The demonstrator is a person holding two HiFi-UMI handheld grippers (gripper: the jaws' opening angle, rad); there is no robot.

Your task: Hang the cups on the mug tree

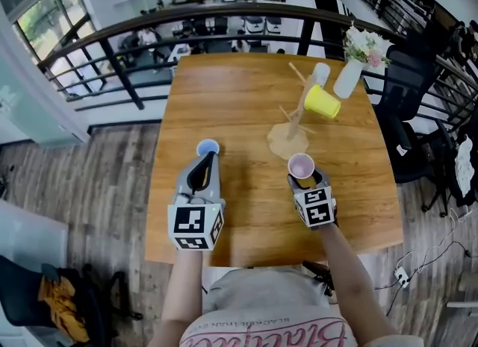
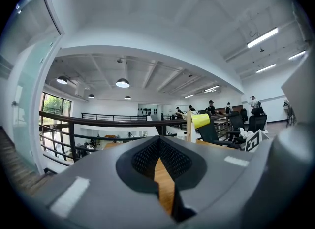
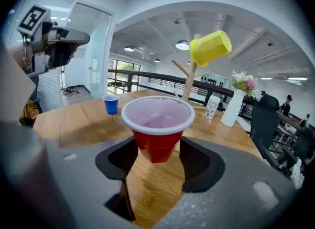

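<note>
The wooden mug tree (image 1: 296, 114) stands on the table's far right part, and a yellow cup (image 1: 322, 102) hangs tilted on one of its pegs. My right gripper (image 1: 305, 181) is shut on a red cup (image 1: 302, 166) with a pale inside, holding it upright above the table in front of the tree. In the right gripper view the red cup (image 3: 157, 129) sits between the jaws, with the yellow cup (image 3: 210, 47) high ahead. A blue cup (image 1: 208, 148) stands on the table just beyond my left gripper (image 1: 205, 160), which is shut and holds nothing.
A white vase of flowers (image 1: 348, 77) and a clear glass (image 1: 321, 74) stand behind the mug tree at the table's far right corner. A black railing (image 1: 224, 13) runs past the far edge. Office chairs (image 1: 418, 136) stand to the right.
</note>
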